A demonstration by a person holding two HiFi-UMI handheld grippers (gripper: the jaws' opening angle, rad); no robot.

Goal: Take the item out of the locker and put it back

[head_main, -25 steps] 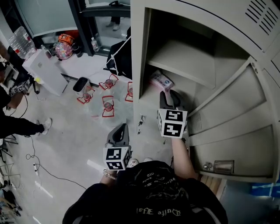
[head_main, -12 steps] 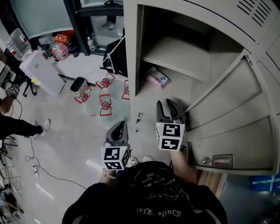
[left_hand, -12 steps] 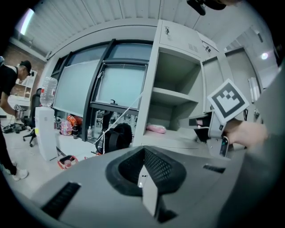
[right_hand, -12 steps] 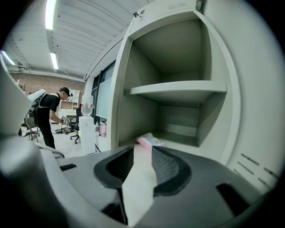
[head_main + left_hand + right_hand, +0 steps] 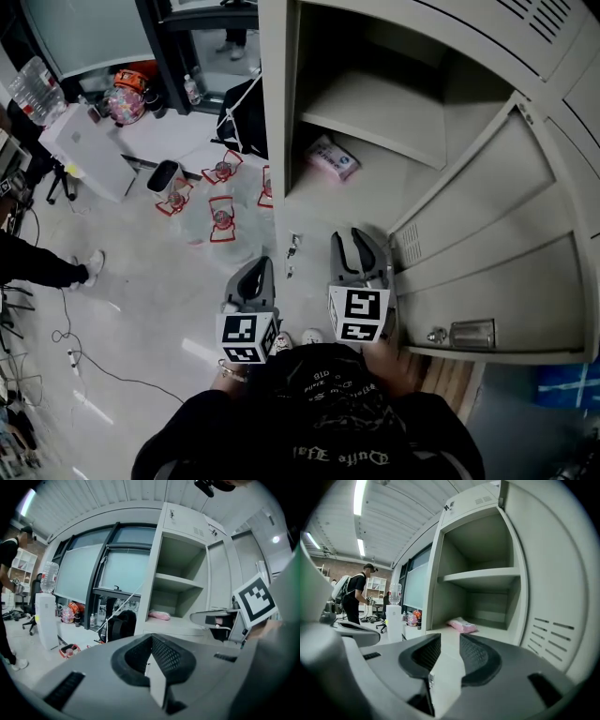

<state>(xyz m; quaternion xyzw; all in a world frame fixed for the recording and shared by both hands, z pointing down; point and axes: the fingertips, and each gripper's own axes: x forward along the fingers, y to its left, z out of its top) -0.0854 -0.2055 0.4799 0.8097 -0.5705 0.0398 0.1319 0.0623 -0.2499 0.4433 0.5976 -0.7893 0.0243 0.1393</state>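
A pink packet (image 5: pixel 333 157) lies flat on the floor of the open grey locker's (image 5: pixel 281 112) lower compartment, under its shelf (image 5: pixel 384 112). It also shows in the left gripper view (image 5: pixel 159 615) and the right gripper view (image 5: pixel 462 625). My right gripper (image 5: pixel 351 236) is outside the locker mouth, well short of the packet, and points at it. It is open, with only bare locker floor showing between its pads (image 5: pixel 476 656). My left gripper (image 5: pixel 261 267) hangs lower and to the left over the room floor, shut and empty (image 5: pixel 151 637).
The locker door (image 5: pixel 487 234) stands open at the right, close beside my right gripper. On the room floor at left are red-framed items (image 5: pixel 220 220), a black bin (image 5: pixel 167 176), a white box (image 5: pixel 89 145), a dark bag (image 5: pixel 246 117) and cables (image 5: pixel 84 361). A person (image 5: pixel 356 597) stands far off.
My right gripper has drawn back out of the locker, away from the pink packet, which stays on the locker floor. The left gripper has barely moved.
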